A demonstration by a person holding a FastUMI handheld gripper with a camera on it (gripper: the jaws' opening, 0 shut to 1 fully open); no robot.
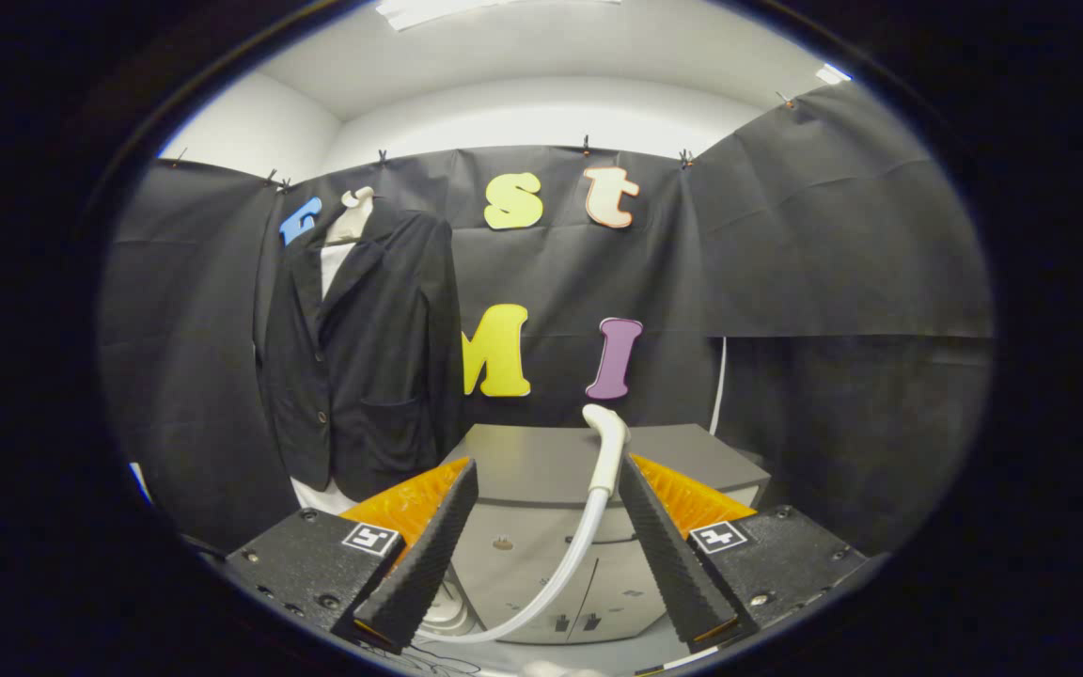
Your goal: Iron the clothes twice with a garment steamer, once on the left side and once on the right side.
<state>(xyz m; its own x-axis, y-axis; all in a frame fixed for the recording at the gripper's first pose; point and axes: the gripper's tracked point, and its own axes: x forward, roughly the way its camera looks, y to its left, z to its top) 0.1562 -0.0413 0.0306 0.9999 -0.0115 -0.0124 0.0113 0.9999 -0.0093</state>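
Fingers of the gripper [546, 480] stand spread wide apart, pinching nothing. Between and just beyond them is a grey cabinet [541, 461] with a flat top and doors below. The white garment steamer head [607, 442] rests at the cabinet top's right part, close to the right finger, its nozzle end up. Its pale hose [551, 583] curves down across the cabinet's front toward the floor by the left finger, where a round white base [447, 611] partly shows. A dark jacket [363, 348] hangs on a light hanger [352, 218] against the black booth wall [786, 254], well beyond the left finger and left of the cabinet, with a white garment [335, 268] under its lapels.
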